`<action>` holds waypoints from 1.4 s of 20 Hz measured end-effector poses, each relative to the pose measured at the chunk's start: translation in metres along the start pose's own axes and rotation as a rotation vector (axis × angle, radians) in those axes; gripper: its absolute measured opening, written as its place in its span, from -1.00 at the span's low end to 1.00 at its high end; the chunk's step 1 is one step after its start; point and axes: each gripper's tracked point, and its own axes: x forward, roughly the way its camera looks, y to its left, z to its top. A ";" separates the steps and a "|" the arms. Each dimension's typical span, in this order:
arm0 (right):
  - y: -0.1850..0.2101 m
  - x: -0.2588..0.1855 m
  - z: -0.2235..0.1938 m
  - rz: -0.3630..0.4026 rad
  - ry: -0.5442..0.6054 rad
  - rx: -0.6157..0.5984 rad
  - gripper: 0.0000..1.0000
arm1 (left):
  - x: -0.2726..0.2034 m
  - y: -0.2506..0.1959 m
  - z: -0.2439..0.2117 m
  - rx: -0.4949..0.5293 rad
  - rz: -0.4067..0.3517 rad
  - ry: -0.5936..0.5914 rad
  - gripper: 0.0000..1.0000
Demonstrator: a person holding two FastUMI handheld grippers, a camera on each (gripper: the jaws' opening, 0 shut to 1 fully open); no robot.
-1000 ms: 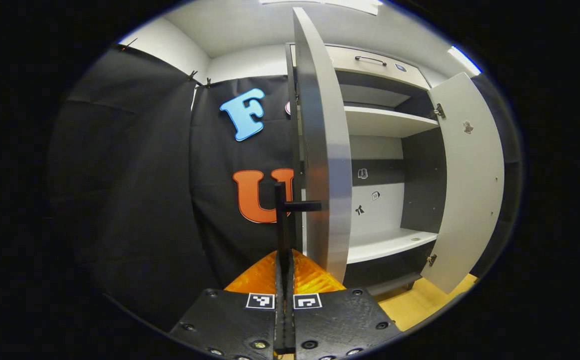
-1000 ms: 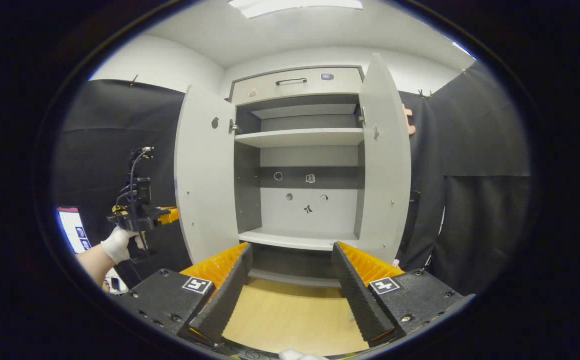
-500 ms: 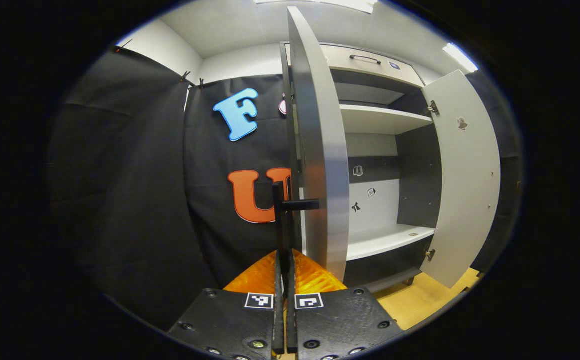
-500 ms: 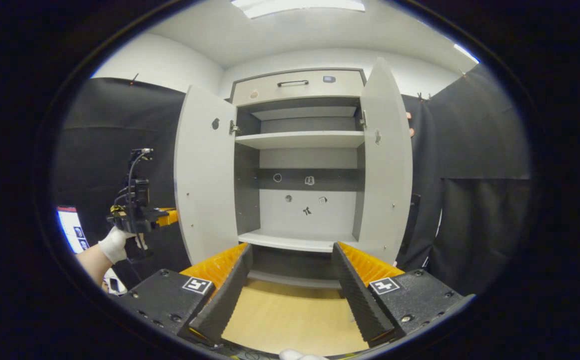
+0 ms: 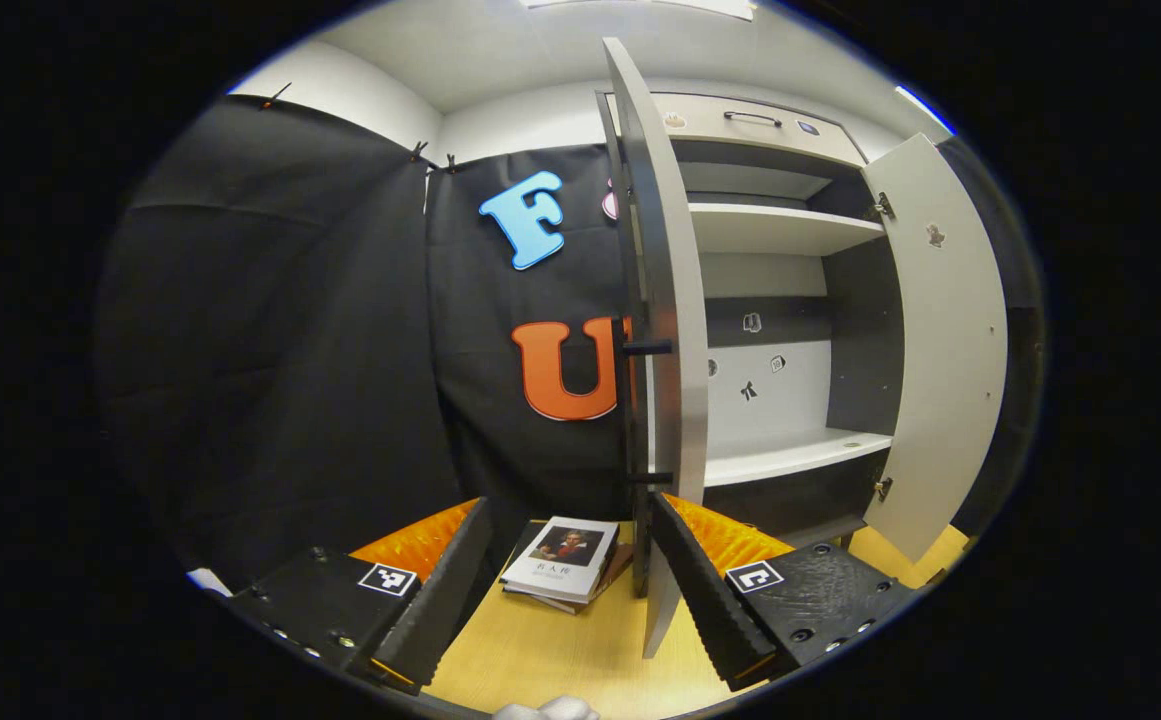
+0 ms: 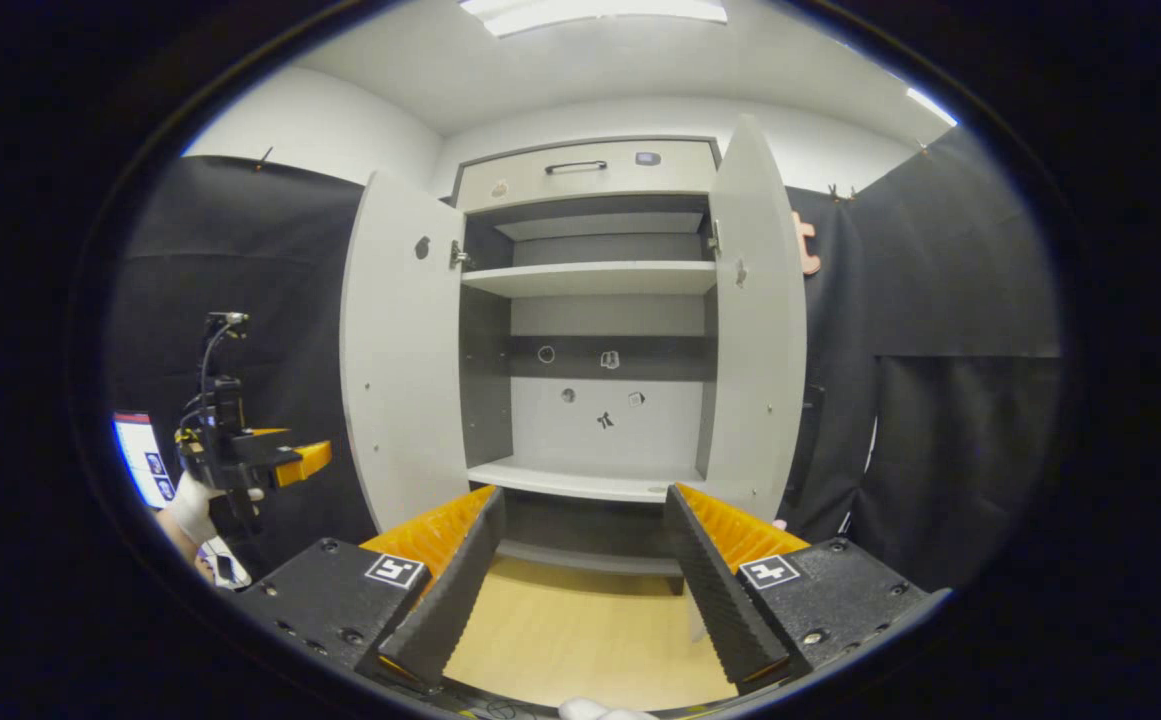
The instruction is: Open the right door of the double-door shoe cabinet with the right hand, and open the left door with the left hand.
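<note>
With both doors swung wide, the left door (image 5: pixel 675 300) beside our spread left tool (image 5: pixel 565 590) and the right door (image 6: pixel 755 330) beyond our spread right tool (image 6: pixel 580 585), we judge only withdrawal remains.

Bright ceiling panels (image 6: pixel 590 12) lit my booth evenly from above. Both views were sharp, though fisheye distortion bowed the cabinet doors (image 5: pixel 665 300) near the edges. The dark cloth wall (image 5: pixel 290 350) swallowed light; shelf recesses sat shadowed.

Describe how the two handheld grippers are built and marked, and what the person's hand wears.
Each gripper, left and right, has two ridged wedge fingers on dark bolted blocks carrying square black-and-white tags. In the right gripper view, a white glove covers the hand, and a cable loops above the left gripper.
</note>
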 end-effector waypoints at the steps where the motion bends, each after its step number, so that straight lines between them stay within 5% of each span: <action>1: -0.001 0.000 0.001 -0.004 0.000 0.001 0.99 | -0.010 -0.005 -0.001 0.002 0.005 0.004 1.00; 19: -0.055 -0.024 0.021 -0.128 -0.048 0.004 0.99 | -0.094 -0.158 0.069 -0.056 -0.153 -0.049 0.93; 28: -0.077 -0.029 0.021 -0.183 -0.051 0.013 0.99 | -0.109 -0.170 0.079 -0.012 -0.140 -0.078 0.92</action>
